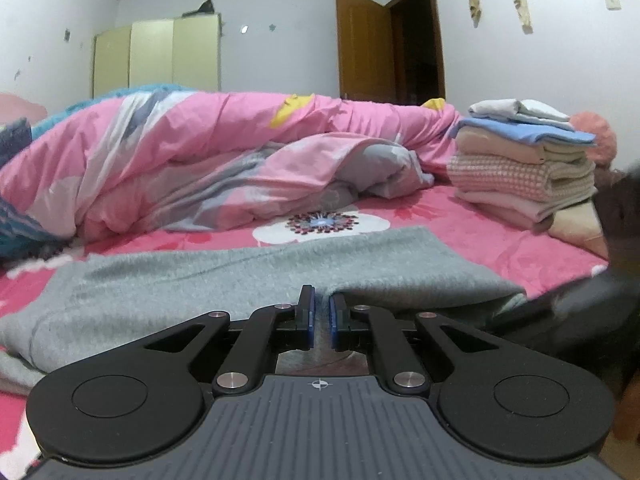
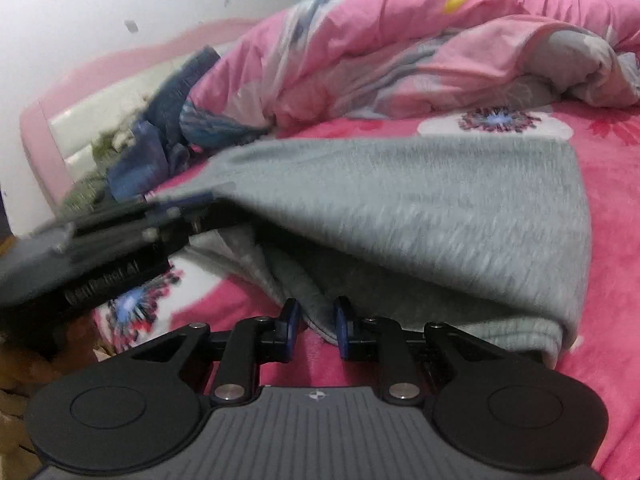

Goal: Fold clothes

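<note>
Pink bedsheet (image 1: 460,240) bears grey garment (image 1: 240,276) (folded stack (image 1: 524,168) beside).

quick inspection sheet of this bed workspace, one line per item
surface: pink floral bedsheet, mostly covered by cloth.
job's things: grey garment lying across the sheet, its near edge lifted and partly folded over; stack of folded clothes at the far right.
clutter: crumpled pink duvet behind the garment; blue patterned fabric by the headboard.
grippers: left gripper shut on the grey garment's edge; right gripper has a fold of the garment between its fingers, grip unclear through blur.
cables: nothing seen.
surroundings: cream wardrobe, open brown door, white walls with wall hooks.
</note>
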A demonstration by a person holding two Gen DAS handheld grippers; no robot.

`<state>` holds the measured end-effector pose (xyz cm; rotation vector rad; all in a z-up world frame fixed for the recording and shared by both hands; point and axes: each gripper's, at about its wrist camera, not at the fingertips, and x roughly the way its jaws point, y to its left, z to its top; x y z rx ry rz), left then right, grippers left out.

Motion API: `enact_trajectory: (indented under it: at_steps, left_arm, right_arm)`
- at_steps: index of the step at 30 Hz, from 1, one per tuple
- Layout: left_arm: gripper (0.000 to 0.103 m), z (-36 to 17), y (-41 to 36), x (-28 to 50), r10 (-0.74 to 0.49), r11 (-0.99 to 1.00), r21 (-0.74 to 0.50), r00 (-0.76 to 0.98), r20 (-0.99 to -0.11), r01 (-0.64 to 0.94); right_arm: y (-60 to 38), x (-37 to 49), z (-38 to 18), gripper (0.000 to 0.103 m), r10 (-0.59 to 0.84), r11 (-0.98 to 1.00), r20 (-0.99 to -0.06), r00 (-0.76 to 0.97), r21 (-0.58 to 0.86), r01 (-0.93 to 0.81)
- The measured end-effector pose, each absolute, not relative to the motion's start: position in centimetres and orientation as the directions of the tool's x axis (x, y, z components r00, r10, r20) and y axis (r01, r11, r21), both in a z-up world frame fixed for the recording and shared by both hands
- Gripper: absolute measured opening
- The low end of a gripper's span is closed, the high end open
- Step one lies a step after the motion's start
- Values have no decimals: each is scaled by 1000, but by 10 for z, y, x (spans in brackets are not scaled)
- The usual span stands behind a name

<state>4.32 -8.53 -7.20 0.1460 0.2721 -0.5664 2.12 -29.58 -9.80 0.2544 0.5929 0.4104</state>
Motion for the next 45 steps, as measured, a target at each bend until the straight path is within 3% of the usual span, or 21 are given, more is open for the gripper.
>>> enact_trajectory:
  at_steps: [3, 6, 9, 15, 21, 27, 31, 36, 39, 45]
  left_arm:
    - [7, -71, -85, 41, -514, 830, 71, 808, -288, 554]
    - [7, -71, -87, 41, -519, 826, 71, 804, -290, 559]
    - [7, -74, -90, 47, -519, 828, 53, 800, -302, 558]
    - [7, -72, -85, 54, -539, 822, 15, 787, -302, 569]
    - [6, -71, -76, 59, -562, 813, -41, 764, -315, 581]
    - [10, -69, -64, 60, -601, 792, -112, 736, -311, 600]
    - [12, -71, -60, 57, -613, 784, -125, 726, -310, 609]
    - [18, -71, -48, 51, -619, 782, -138, 732, -285, 608]
    - [28, -71, -40, 50, -605, 795, -145, 747, -275, 589]
    - [28, -89, -55, 58, -561, 812, -61, 746, -359, 581]
  right_arm:
    - [-306, 21, -86, 21, 472, 862, -388, 791, 392, -322]
    - [-290, 37, -97, 21, 436, 894, -491, 754, 332, -301]
    - [-275, 33, -100, 21, 396, 918, -528, 751, 225, -326]
    - [-298, 10, -92, 24, 465, 880, -410, 785, 310, -360]
    - [-272, 11, -84, 22, 509, 860, -348, 787, 225, -457]
    - [-268, 27, -93, 17, 489, 872, -410, 770, 260, -414]
    - [-283, 35, -101, 8, 494, 859, -430, 756, 374, -348]
    - [-307, 48, -117, 7, 544, 781, -430, 720, 572, -249]
    - [-321, 51, -125, 7, 579, 714, -403, 709, 670, -203]
    - [-338, 45, -127, 9, 563, 666, -355, 746, 729, -155]
